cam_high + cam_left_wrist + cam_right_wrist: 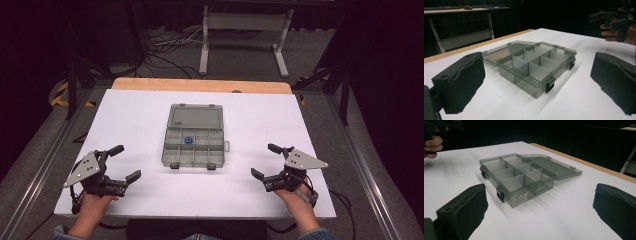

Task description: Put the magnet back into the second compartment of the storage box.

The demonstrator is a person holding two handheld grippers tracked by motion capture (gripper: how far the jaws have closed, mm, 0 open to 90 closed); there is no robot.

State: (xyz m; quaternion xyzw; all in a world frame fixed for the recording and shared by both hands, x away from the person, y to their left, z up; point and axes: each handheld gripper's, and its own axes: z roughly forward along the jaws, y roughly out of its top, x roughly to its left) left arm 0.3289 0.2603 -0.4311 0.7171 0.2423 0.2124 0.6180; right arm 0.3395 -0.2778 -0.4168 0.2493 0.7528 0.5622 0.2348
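Both grippers wait wide open at the near edge, the open box between them.

Near the tabletop's near-left corner the left gripper [125, 163] rests in a hand with its jaws spread wide and holding nothing; the right gripper [266, 161], near the near-right corner, mirrors it, likely poised to come at the box [194, 148] from both sides. The box sits mid-table, well apart from both, its lid [196, 116] laid flat toward the far edge so the compartments are reachable. The high view shows a small blue part [188, 141] in a far-row middle compartment; the right gripper view gives perhaps a bluish hint, while the gripper views show the black latches [550, 87] facing the near edge.
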